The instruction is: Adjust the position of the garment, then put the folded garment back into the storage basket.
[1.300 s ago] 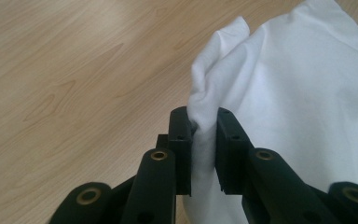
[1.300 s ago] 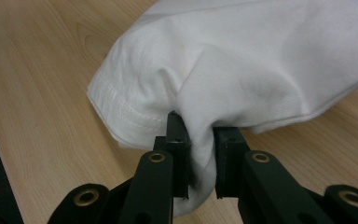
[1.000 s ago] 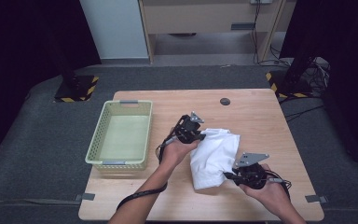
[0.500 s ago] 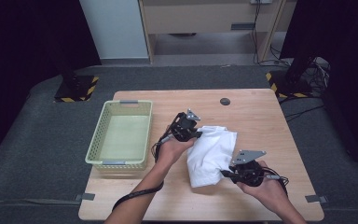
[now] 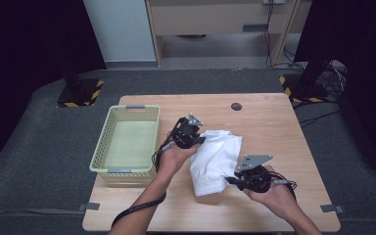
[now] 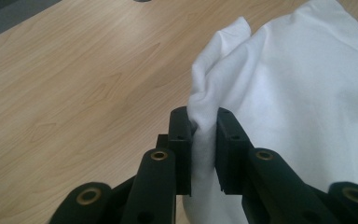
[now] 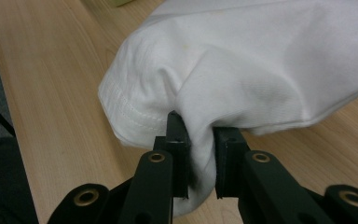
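Left gripper (image 5: 199,141): jaws pinched on a bunched fold of the white cotton cloth, a soft garment-like piece (image 5: 215,160). Right gripper (image 5: 229,180): jaws likewise clamped on a gathered hem of the same cloth.

Position of the cloth: stretched between the two grippers, far edge at the left gripper, near corner at the right gripper, sagging onto the light wooden table (image 5: 274,127).

Change over the last second: left gripper shifted slightly away from the person and upward, toward the pale green slotted plastic basket (image 5: 127,142) beside it; right gripper essentially in place. Cloth drawn narrower and more upright at the left gripper's end. Likely meaning: cloth under two-point control, lift or transfer toward the basket probably in progress; basket interior bare at present.

View comparison:
- Left gripper view: fold (image 6: 203,140) standing upright between the pads, cloth rising ahead and to one side, bare wood on the other side.
- Right gripper view: stitched hem (image 7: 135,116) curling just ahead of the jaws, a detail too small in the high view.
- High view: basket just beyond the left gripper; small dark round disc (image 5: 236,106) well ahead of both grippers.
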`<state>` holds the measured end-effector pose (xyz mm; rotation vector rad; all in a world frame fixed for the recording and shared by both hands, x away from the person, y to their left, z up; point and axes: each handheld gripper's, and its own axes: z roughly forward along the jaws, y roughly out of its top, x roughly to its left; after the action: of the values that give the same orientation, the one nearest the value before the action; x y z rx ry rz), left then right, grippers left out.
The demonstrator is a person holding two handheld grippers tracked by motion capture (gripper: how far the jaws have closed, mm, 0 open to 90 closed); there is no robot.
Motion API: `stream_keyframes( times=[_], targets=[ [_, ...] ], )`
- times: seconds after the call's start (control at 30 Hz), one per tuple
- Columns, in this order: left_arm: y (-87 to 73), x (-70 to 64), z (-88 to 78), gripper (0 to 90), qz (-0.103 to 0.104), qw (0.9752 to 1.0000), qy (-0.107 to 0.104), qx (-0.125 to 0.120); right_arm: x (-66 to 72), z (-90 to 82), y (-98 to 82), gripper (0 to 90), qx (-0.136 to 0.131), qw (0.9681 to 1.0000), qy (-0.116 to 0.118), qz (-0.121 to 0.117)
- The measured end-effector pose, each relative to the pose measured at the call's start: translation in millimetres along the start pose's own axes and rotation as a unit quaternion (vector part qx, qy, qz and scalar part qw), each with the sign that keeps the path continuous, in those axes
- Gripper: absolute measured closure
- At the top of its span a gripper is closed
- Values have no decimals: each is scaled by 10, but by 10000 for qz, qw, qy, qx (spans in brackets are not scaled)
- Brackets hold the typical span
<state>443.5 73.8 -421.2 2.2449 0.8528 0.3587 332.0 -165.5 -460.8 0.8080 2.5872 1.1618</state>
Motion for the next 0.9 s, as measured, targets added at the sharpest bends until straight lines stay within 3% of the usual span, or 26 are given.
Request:
stream_keyframes(
  times=[0.4,0.9],
  targets=[
    [-14,187,-277,788,-44,9999,138,-57,77,88,284,790,-54,9999,109,-98],
    [14,674,-590,788,-114,9997,206,-115,131,291,844,790,-154,9996,166,-155]
  ],
)
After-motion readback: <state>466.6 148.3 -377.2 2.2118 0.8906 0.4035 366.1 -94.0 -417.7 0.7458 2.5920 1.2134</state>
